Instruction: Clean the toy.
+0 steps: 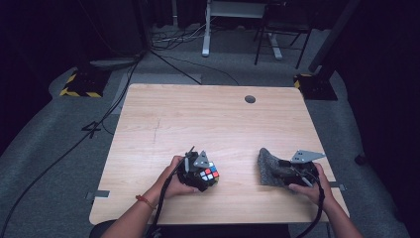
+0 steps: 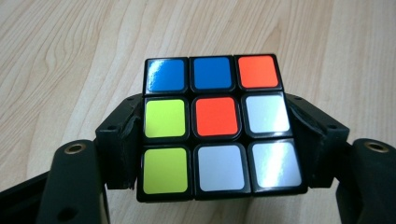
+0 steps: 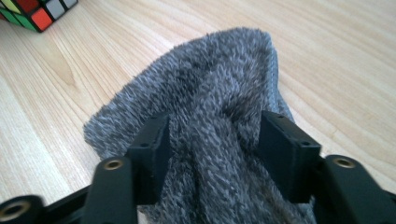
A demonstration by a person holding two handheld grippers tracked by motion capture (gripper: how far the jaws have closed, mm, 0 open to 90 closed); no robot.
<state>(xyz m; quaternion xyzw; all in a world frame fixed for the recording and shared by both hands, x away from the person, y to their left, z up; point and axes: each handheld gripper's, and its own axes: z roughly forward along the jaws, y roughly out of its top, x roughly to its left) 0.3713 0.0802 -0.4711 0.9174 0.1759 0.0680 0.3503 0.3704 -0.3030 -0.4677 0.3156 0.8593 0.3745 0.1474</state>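
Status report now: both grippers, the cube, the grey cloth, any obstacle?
Left gripper shut on puzzle cube. Right gripper shut on grey fuzzy cloth, bunched between its jaws. Cube and cloth apart on table; nothing between them.

high view overhead facing forward, gripper views close, sharing table (image 1: 208, 119)

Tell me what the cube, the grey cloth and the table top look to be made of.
Cube: seemingly hard black plastic with glossy coloured stickers; glare shows on the blue and white squares. Grey cloth: soft, fuzzy pile like fleece or microfibre, bunching between the right gripper's jaws. Table top: pale wood grain, smooth and matte, possibly laminate rather than solid wood.
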